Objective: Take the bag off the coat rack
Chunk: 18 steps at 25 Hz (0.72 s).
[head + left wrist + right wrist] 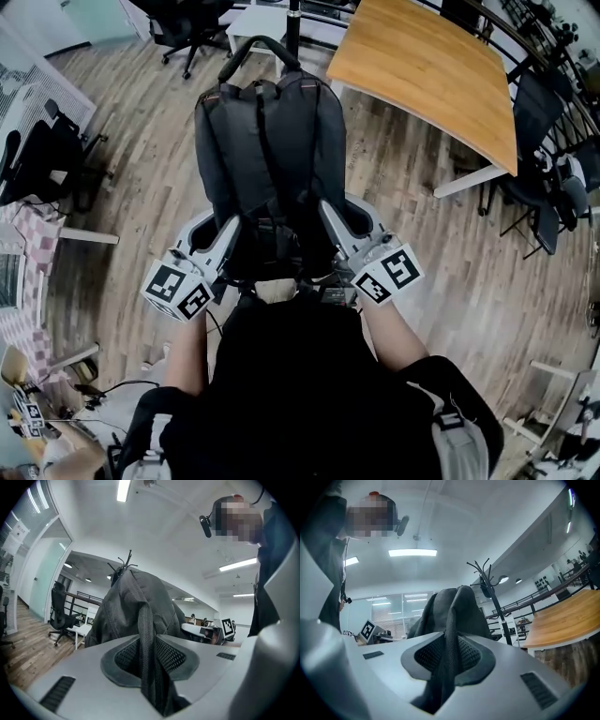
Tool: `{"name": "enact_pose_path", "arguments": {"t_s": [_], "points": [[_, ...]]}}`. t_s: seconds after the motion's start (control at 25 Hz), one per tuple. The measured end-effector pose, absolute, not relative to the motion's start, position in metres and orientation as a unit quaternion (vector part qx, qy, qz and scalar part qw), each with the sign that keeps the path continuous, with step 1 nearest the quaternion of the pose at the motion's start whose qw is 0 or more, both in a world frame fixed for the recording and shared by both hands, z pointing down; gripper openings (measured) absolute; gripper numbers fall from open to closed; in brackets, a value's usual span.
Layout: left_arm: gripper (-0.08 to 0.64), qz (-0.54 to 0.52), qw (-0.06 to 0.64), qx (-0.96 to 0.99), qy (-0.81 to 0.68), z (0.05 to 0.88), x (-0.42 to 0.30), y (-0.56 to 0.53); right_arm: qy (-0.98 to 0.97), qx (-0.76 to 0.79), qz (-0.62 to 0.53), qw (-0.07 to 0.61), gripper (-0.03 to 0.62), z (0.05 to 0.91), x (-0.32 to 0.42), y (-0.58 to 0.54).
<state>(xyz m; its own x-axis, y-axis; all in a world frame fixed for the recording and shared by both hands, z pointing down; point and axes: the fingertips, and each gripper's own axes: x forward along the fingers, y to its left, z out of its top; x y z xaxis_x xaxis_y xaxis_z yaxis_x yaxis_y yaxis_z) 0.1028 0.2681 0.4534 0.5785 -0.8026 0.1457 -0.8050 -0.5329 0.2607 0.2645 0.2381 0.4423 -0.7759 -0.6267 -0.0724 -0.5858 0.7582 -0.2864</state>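
Head view: left hand-held gripper (232, 231) and right hand-held gripper (328, 217) each clamp a mesh strap (146, 634) of the bag (268, 141).

We saw a charcoal-grey bag (267, 141), parts of it in a fine black mesh weave. The left hand-held gripper (228, 230) and the right hand-held gripper (330, 214) were pale grey, each bearing black-and-white square markers (178, 289). The coat rack (293, 21) was black. The table (422, 66) was honey-coloured wood on white legs, and the floor (450, 281) was streaked brown planks.
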Motion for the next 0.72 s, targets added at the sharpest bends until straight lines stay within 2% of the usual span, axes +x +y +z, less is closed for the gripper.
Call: {"name": "enact_pose_path", "arguments": {"t_s": [0.72], "points": [[0.107,-0.004,0.136,0.899,-0.417,0.423,0.074,0.250,0.920,-0.365,-0.120,0.083,0.084,0.417,0.234,0.233]]}}
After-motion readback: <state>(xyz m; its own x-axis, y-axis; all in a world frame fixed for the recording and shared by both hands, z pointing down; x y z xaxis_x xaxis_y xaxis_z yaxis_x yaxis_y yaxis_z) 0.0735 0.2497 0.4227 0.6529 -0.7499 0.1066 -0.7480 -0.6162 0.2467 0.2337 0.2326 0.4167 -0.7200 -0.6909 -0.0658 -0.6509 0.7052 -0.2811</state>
